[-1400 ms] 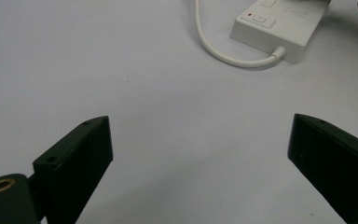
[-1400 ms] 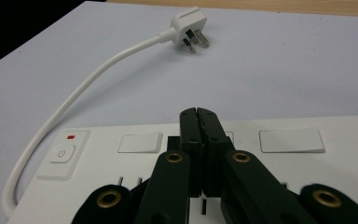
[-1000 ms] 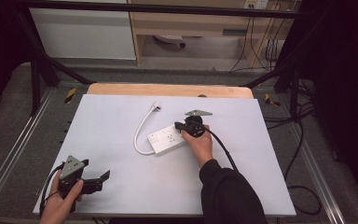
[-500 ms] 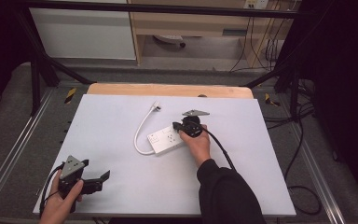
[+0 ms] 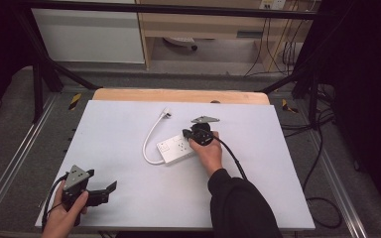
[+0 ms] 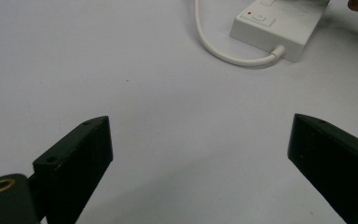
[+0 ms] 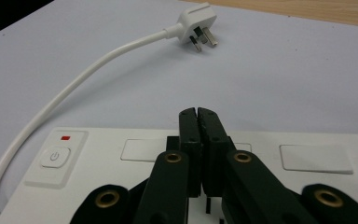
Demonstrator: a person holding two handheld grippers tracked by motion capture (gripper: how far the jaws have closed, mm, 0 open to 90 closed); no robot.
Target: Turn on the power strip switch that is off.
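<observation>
A white plastic power strip [image 5: 177, 149] with a curved white cord [image 7: 81, 74] and three-pin plug [image 7: 196, 24] lies mid-worktop [image 5: 129, 119]. The right tongs [image 7: 198, 122], pressed together with nothing between them, hang directly over the strip. The left tongs [image 6: 200, 163], spread wide apart, sit well short of the strip, near the worktop's front corner.

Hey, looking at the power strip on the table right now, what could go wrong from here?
1. The right claw is shut and sits over the power strip; pressing down could skid the loose strip across the smooth table.
2. The left claw is open, far from the strip, so nothing braces it.
3. The cord and plug lie free and might be dragged along.
</observation>
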